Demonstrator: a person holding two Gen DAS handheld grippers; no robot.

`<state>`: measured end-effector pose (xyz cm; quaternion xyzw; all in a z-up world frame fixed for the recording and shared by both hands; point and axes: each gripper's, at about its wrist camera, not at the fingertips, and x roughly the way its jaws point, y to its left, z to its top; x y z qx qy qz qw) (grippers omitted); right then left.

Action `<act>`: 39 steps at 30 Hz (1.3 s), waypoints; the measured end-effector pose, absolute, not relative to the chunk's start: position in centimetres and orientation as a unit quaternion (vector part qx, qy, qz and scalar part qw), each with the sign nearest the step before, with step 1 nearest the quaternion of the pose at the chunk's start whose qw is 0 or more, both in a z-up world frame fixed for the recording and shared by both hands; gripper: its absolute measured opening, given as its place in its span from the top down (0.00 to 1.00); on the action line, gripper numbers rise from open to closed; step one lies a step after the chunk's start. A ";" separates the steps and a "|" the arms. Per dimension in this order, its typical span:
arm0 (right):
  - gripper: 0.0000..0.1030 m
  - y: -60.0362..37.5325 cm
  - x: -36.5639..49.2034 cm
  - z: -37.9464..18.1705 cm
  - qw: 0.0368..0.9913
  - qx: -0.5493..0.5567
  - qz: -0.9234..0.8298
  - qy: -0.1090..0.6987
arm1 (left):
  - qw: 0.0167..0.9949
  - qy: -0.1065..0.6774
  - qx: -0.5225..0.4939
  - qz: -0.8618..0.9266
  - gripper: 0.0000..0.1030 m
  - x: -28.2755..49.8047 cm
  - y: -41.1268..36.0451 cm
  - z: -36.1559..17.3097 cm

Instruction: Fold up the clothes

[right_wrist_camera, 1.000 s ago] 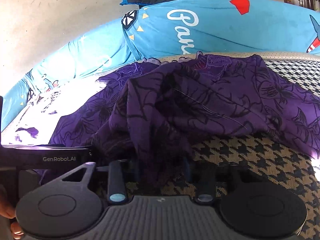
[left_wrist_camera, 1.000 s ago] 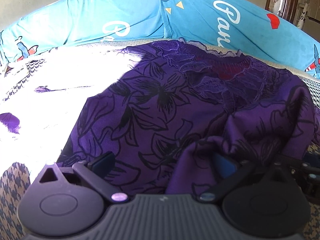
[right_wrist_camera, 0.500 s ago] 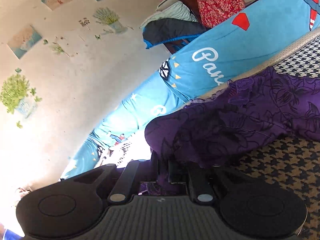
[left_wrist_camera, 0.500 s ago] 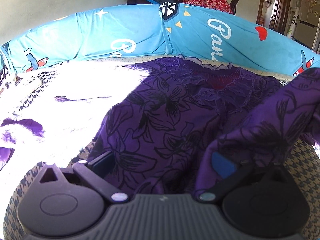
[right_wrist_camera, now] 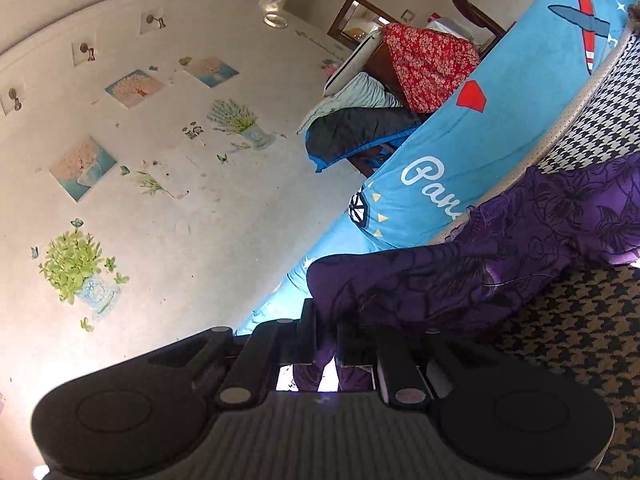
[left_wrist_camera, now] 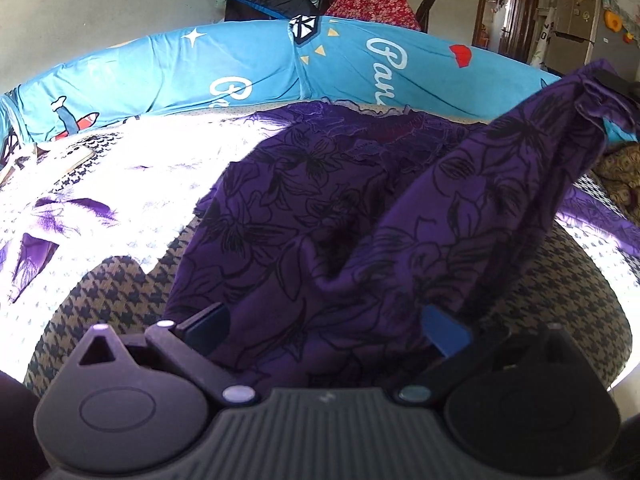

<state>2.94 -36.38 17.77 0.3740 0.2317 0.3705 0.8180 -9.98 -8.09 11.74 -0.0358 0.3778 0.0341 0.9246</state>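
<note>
A purple garment (left_wrist_camera: 320,200) with a black flower print lies on a houndstooth bed cover (left_wrist_camera: 120,292). My left gripper (left_wrist_camera: 324,322) is open and low over the garment's near edge, with cloth bunched between its wide-apart fingers. One strip of the garment rises to the upper right, where the right gripper (left_wrist_camera: 612,80) holds it up. In the right wrist view the right gripper (right_wrist_camera: 326,332) is tilted and shut on a fold of the purple garment (right_wrist_camera: 500,264), which trails down to the bed.
A long blue printed cushion (left_wrist_camera: 260,68) runs along the bed's far edge. Behind it clothes are piled on a chair (left_wrist_camera: 360,4). Strong sunlight washes out the bed's left part (left_wrist_camera: 100,184). A wall with flower stickers (right_wrist_camera: 160,160) fills the right wrist view.
The right gripper has risen and tilted, lifting a strip of the garment off the bed. The left gripper has pulled back a little and stays open.
</note>
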 end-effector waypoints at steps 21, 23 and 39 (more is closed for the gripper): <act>0.87 -38.7 4.2 16.3 0.876 0.370 0.180 0.252 | 0.916 0.369 0.019 0.158 0.00 -7.5 -7.0 11.3; 0.83 -38.7 5.1 15.2 0.870 0.362 0.154 0.298 | 0.916 0.372 0.014 0.153 0.00 -7.6 -6.6 11.3; 0.57 -40.5 4.0 13.7 0.883 0.325 0.051 0.336 | 0.916 0.372 -0.009 0.152 0.00 -6.9 -5.0 11.6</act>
